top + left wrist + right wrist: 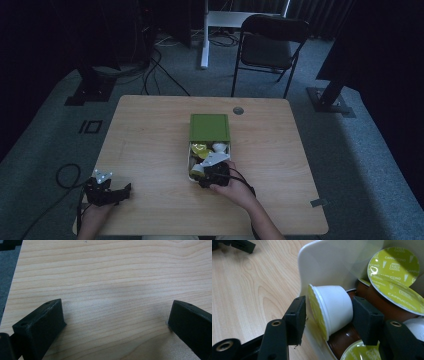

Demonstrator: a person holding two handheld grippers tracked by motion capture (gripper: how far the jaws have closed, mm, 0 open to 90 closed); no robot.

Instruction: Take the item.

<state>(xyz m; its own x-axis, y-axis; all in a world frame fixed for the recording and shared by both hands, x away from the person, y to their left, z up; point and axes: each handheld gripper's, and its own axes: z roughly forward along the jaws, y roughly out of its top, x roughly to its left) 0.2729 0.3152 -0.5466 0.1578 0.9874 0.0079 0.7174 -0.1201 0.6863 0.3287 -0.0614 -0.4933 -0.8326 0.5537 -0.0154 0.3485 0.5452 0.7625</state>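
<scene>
An open white box [189, 161] of coffee capsules stands mid-table, its green lid [210, 127] lying flat behind it. My right gripper [214, 176] is at the box's near end. In the right gripper view a white capsule [334, 308] with a yellow-green foil top lies on its side between the jaws, beside the box's wall [324, 262]; the right gripper [329, 312] is shut on it. Brown capsules [384, 307] with "Cappuccino" foil tops [393, 266] fill the box behind it. My left gripper [107, 192] rests at the table's near left corner, open over bare wood [115, 315].
The wooden table [150, 130] has a round cable hole [238, 110] near its far edge and a small grey tag [317, 202] at its near right. A black chair [270, 45] and floor cables [155, 65] lie beyond the table.
</scene>
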